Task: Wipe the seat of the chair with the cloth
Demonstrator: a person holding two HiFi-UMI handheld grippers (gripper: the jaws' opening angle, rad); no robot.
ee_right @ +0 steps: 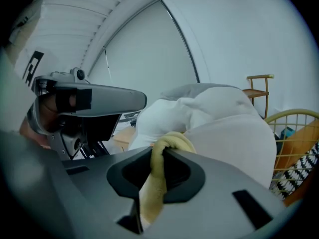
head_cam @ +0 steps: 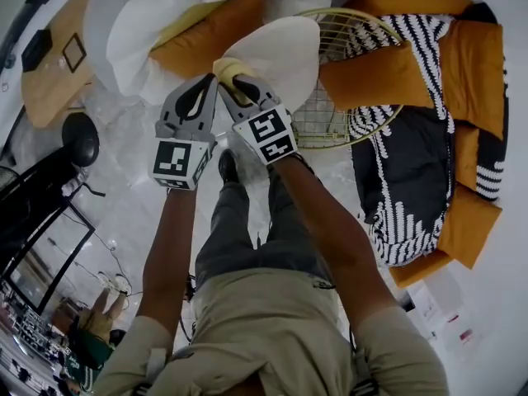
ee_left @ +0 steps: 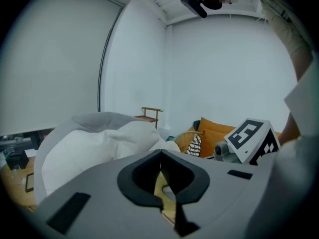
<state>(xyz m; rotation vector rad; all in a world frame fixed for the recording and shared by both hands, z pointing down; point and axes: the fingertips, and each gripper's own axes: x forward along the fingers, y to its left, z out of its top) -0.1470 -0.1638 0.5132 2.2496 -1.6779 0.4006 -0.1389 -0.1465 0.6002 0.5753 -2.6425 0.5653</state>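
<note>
A yellow cloth (head_cam: 230, 66) is pinched in my right gripper (head_cam: 237, 76), which is shut on it; in the right gripper view the cloth (ee_right: 167, 142) loops over the jaw tips and hangs down between them. My left gripper (head_cam: 212, 81) is held just to the left of it. Its jaws meet at the tips (ee_left: 160, 156) with nothing seen between them, and yellow shows below through their opening. The yellow rattan chair (head_cam: 334, 126) stands just beyond both grippers. A white cushion (head_cam: 285, 52) covers the left part of its seat.
Orange cushions (head_cam: 371, 74) and a black-and-white striped throw (head_cam: 404, 167) lie on and beside the chair at right. A large white beanbag (head_cam: 157, 19) is at the back left, beside a wooden table (head_cam: 49, 73) and a black stool (head_cam: 80, 139). The person's legs are below.
</note>
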